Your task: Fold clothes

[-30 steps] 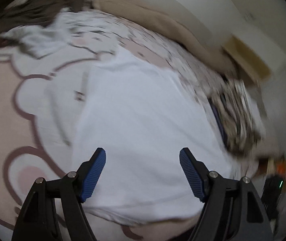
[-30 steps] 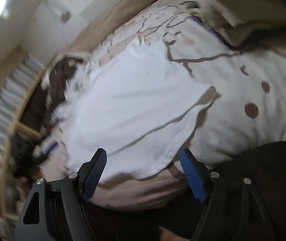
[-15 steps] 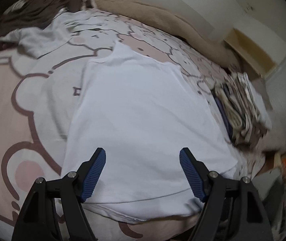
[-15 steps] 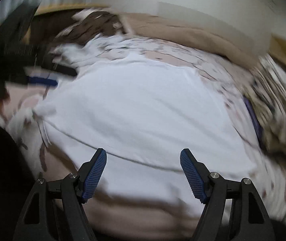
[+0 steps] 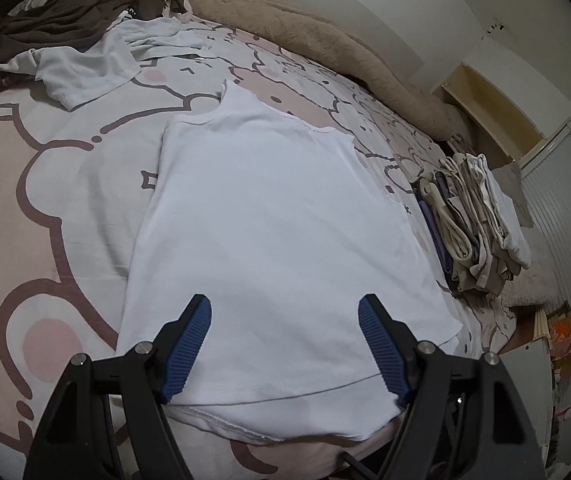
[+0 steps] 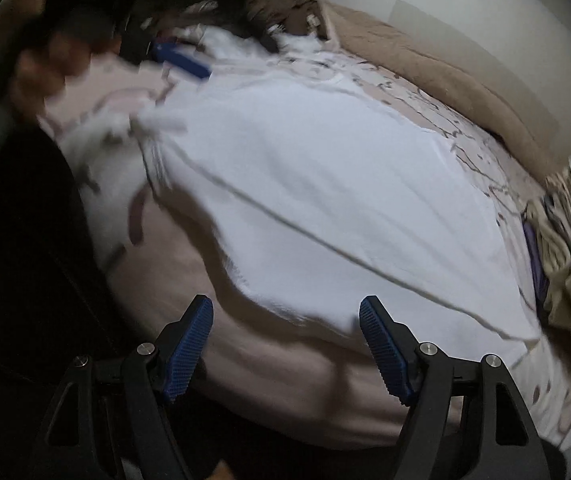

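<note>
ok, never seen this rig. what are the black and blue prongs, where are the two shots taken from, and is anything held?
No robot here: a person holds a hand-held claw in each hand, with a fisheye camera on each looking along its two blue-padded fingers. One picture is from the left claw, the other, blurred, from the right claw. Both stand open and hold nothing. On the bed sheet a white T-shirt lies spread flat. A stack of folded clothes sits to its right, and unfolded clothes lie beyond.
</note>
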Action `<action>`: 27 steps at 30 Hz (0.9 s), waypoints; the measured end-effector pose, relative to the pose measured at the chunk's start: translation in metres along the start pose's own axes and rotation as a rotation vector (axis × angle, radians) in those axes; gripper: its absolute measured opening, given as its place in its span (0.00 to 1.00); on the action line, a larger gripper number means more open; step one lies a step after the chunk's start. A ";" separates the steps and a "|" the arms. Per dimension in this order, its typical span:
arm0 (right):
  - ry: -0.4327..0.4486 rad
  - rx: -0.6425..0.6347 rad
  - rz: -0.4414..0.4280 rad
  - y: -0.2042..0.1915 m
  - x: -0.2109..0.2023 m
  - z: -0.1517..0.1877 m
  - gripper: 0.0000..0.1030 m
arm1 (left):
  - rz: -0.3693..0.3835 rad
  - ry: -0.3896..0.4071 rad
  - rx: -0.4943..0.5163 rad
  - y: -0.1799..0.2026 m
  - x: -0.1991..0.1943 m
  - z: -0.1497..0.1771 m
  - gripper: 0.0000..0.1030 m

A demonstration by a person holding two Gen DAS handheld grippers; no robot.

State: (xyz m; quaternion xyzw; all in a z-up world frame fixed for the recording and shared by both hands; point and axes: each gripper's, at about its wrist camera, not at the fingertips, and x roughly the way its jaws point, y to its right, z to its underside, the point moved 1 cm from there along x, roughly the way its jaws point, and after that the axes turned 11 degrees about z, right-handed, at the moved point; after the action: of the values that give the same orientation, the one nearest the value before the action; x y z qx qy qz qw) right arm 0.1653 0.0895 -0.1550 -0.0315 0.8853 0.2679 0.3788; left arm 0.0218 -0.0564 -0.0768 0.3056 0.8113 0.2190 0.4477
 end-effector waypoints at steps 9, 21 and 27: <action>0.271 0.149 0.134 0.022 -0.035 -0.013 0.74 | 0.027 0.009 -0.012 -0.003 -0.003 -0.001 0.74; 0.010 0.029 0.092 -0.003 0.005 0.000 0.74 | 0.004 0.104 -0.077 -0.015 -0.021 -0.006 0.74; -0.085 0.223 -0.193 0.036 -0.009 -0.005 0.74 | -0.033 0.238 -0.182 -0.042 -0.050 -0.025 0.74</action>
State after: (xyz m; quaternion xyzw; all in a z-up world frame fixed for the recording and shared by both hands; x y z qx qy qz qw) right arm 0.1593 0.1167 -0.1297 -0.0629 0.8856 0.1311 0.4411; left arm 0.0079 -0.1235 -0.0607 0.2223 0.8403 0.3191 0.3778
